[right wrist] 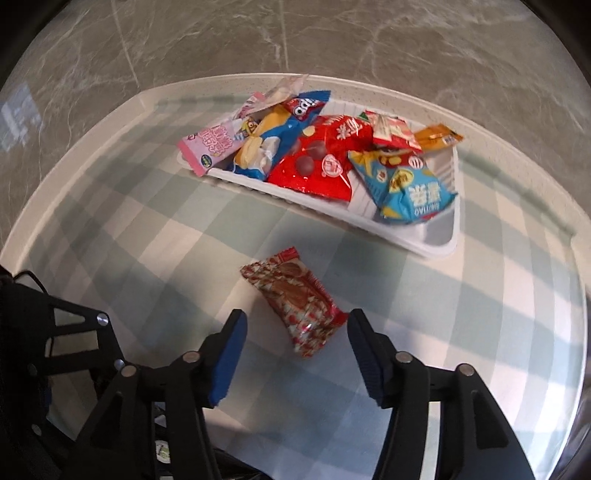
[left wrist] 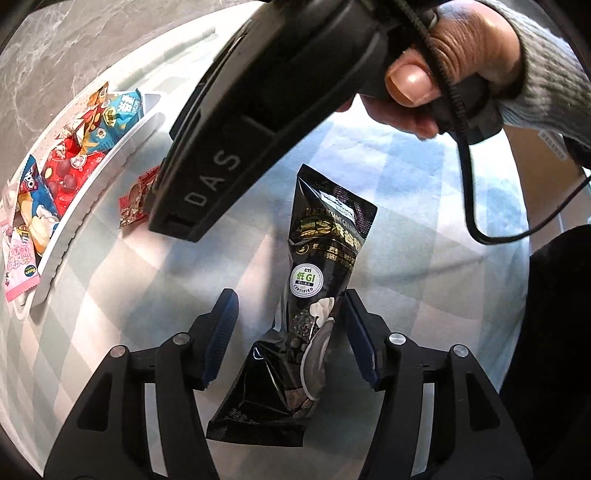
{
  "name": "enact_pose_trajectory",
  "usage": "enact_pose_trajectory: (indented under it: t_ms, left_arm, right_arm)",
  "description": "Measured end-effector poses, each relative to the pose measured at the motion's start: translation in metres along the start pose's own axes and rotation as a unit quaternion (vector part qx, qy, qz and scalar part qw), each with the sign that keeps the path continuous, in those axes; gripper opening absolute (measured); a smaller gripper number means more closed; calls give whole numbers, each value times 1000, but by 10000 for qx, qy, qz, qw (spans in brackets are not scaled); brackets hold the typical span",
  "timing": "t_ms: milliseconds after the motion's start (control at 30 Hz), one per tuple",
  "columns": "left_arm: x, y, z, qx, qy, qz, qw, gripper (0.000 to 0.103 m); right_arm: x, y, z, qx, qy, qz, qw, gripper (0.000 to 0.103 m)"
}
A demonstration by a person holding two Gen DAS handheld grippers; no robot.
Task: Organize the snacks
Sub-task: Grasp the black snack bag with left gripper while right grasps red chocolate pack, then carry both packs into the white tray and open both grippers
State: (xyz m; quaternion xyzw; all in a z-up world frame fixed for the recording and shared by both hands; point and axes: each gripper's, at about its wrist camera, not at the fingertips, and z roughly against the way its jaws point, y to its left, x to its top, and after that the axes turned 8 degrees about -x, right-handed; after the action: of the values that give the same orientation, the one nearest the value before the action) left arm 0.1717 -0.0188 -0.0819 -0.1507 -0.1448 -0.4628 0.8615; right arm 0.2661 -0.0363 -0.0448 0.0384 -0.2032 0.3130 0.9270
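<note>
Lying on a pale green-and-white checked tablecloth (right wrist: 155, 236): one white tray (right wrist: 439, 243) heaped with snack packets, among them a red packet with dark balls (right wrist: 314, 166), a light blue packet (right wrist: 413, 195), a pink packet (right wrist: 210, 146) hanging over the tray's near corner, and an orange packet (right wrist: 439, 138) at the far end. Outside the tray, near its long side but apart from it, one red-and-white wrapped snack (right wrist: 299, 302), flat on the cloth. Separately, one tall black pouch (left wrist: 317, 280) with a round green-and-white seal, lying lengthwise. Left gripper (left wrist: 291, 339): pointing steeply down, jaws spread, the black pouch between the blue pads, nearer the right-hand one; contact there cannot be told. Right gripper (right wrist: 295, 350): pointing steeply down, jaws spread either side of the red-and-white snack's near end, not pressing it. In the left wrist view the right gripper's black body crosses overhead, held by a hand (left wrist: 443, 74) in a grey knit sleeve (left wrist: 546, 66), covering part of the wrapped snack. Open cloth lies to the right of the pouch; the cloth ends just behind the tray, with grey marble floor (right wrist: 295, 33) beyond.
</note>
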Motion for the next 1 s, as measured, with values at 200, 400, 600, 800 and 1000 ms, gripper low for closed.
enact_pose_trajectory:
  t_ms: [200,400,600,800,1000]
  left_arm:
    - [1,-3,-7,-13,-14,36,10000,56]
    - [4,-8,-10,-11,-47,33,10000,56]
    - [9,-9,-11,-55,-145,81,9998,43]
    - [15,-1,-10,-212,-267,434,9985,28]
    - [13,4,-6,-429,-363,698,9960,27]
  right_arm:
    - [8,6,-8,-22,-30,442,9990,65]
    - [11,-4,-20,349,108,299,9989,49]
    - [6,-6,-19,468,102,270,9985,35]
    - [-4,-18,-8,783,52,-167,9968,33]
    - [-18,-36,4,1043,22,-666,9923,32]
